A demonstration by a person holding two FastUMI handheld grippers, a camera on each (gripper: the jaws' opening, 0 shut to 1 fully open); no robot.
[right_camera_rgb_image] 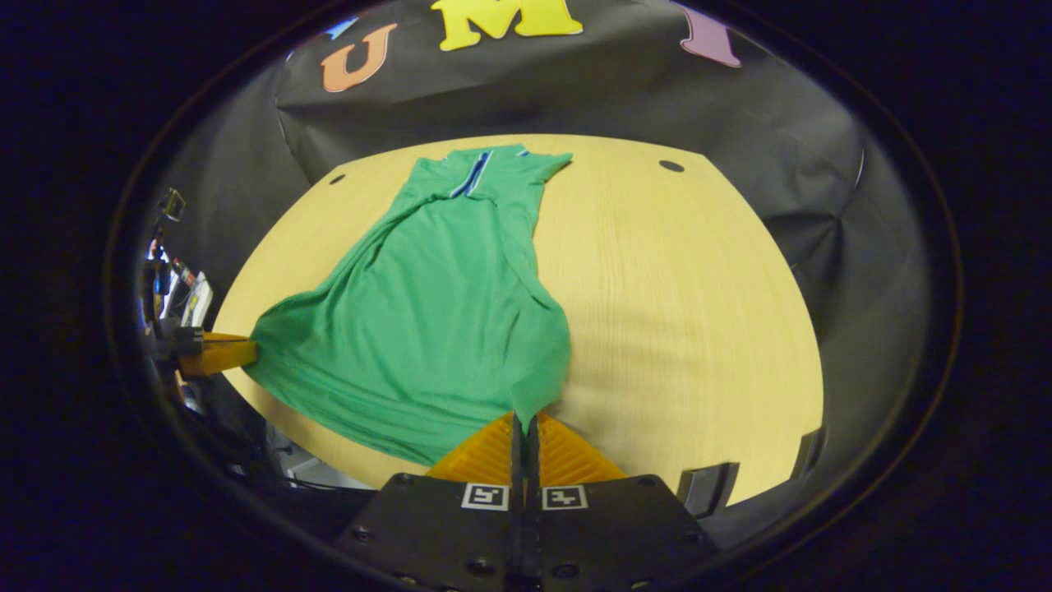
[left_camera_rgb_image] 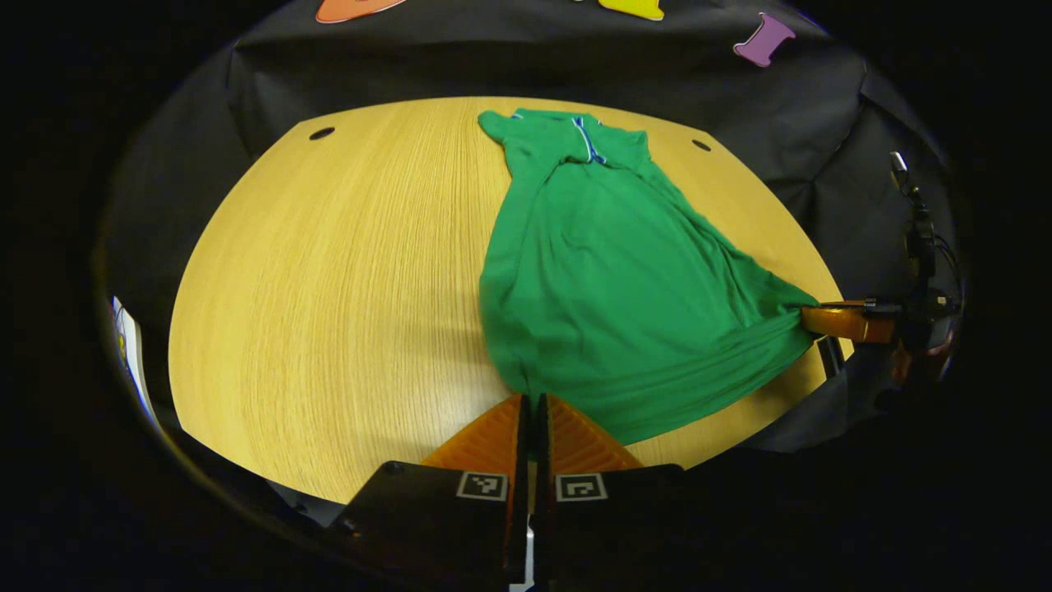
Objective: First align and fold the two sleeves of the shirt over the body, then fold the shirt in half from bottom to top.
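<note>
A green shirt [left_camera_rgb_image: 608, 288] with a blue-and-white collar trim lies lengthwise on the wooden table [left_camera_rgb_image: 329, 288], collar at the far edge, sleeves folded in over the body. My left gripper [left_camera_rgb_image: 532, 400] is shut on the shirt's bottom left corner, near the table's front edge. In the right gripper view the same shirt [right_camera_rgb_image: 436, 312] stretches away from me, and my right gripper [right_camera_rgb_image: 522, 418] is shut on its other bottom corner. The hem hangs taut between both grippers, lifted slightly off the table. Each view shows the other gripper [left_camera_rgb_image: 846, 321] [right_camera_rgb_image: 218, 353] far off, pinching the hem.
The table [right_camera_rgb_image: 682, 312] is round-edged, with small dark holes [left_camera_rgb_image: 321, 132] [right_camera_rgb_image: 671, 165] near its far rim. Black cloth walls surround it. Cables and gear [left_camera_rgb_image: 920, 238] hang at the booth's side.
</note>
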